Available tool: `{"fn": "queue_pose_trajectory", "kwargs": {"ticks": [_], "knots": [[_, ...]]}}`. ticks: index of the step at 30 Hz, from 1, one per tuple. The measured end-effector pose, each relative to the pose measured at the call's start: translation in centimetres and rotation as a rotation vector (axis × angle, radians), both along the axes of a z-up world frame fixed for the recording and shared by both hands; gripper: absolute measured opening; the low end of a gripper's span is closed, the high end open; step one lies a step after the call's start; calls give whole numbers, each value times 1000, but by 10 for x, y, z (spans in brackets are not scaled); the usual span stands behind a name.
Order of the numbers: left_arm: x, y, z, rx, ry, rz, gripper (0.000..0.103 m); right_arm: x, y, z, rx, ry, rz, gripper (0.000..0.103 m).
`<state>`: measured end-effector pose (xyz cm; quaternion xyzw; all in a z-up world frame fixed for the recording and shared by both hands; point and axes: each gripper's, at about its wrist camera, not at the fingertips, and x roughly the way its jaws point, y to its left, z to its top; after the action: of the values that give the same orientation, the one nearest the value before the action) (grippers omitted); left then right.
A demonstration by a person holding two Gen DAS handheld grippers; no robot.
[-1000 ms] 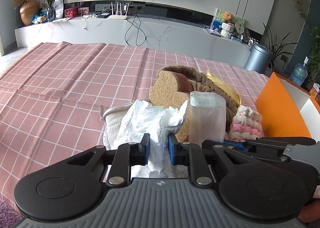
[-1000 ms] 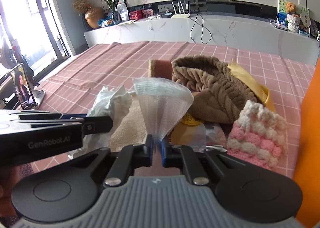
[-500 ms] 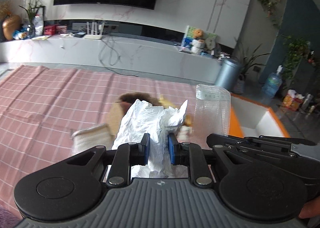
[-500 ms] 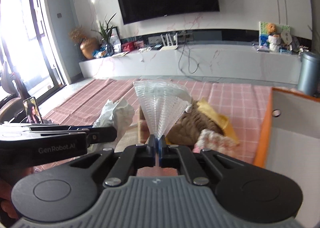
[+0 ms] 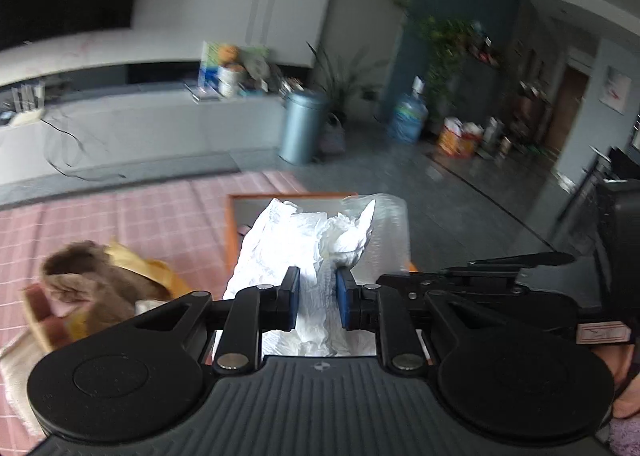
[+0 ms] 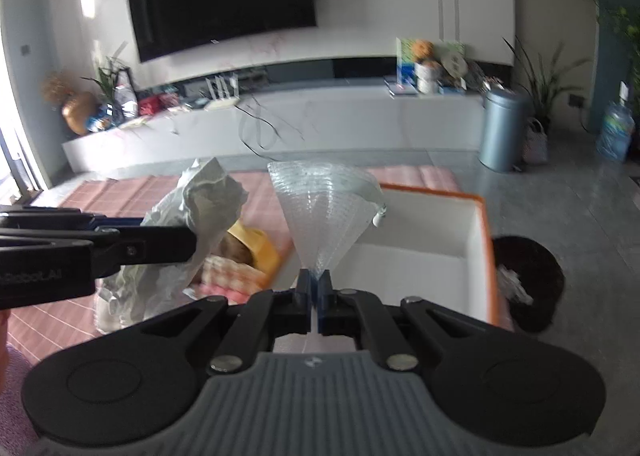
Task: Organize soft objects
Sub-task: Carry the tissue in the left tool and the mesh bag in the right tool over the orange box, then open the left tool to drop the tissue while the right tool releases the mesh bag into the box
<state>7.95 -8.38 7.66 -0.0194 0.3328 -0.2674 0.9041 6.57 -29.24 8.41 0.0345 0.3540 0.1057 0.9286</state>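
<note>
My left gripper [image 5: 318, 298] is shut on a crumpled white paper towel [image 5: 304, 244], held in the air over the orange-rimmed white box [image 5: 229, 232]. The towel also shows in the right wrist view [image 6: 200, 208]. My right gripper [image 6: 314, 298] is shut on a clear bubble-wrap sheet [image 6: 324, 212], fanned upward, in front of the same box [image 6: 486, 240]. The bubble wrap shows beside the towel in the left wrist view [image 5: 390, 232]. A brown fluffy cloth [image 5: 88, 280] and a yellow cloth [image 5: 160, 272] lie on the pink checked tablecloth [image 5: 152, 220].
A pink-and-white knitted piece [image 6: 224, 272] lies by the box's left side. A black round object [image 6: 528, 280] sits right of the box. Beyond the table are a grey bin [image 6: 502, 128], a water bottle [image 6: 616, 132] and a long white TV cabinet [image 6: 280, 124].
Both grippers have swung right with their loads, from over the cloth pile to over the orange box. Both stay shut on what they hold.
</note>
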Motion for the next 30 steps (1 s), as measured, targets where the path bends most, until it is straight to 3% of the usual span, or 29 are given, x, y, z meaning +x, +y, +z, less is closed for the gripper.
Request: {"fn": "queue_pose_trajectory", "kwargs": {"ticks": [4,11,16,26,30], "knots": [[20,-32,-17,31,101,-55,21,7,-27,-18,10,103,-30,0],[54,-57,-57,63,273,-51,22,22,-39,-49,-58,207,-18,0],[60,-69,-72,149,309,-59,23,35,-32,-66,-99,271,35,0],[60,-87,-79,287,303,-52,26,43,-31,-85,-113,344,67,0],[61,-89,-84,335,301,-39,35,49,-31,-89,-106,370,73,3]]}}
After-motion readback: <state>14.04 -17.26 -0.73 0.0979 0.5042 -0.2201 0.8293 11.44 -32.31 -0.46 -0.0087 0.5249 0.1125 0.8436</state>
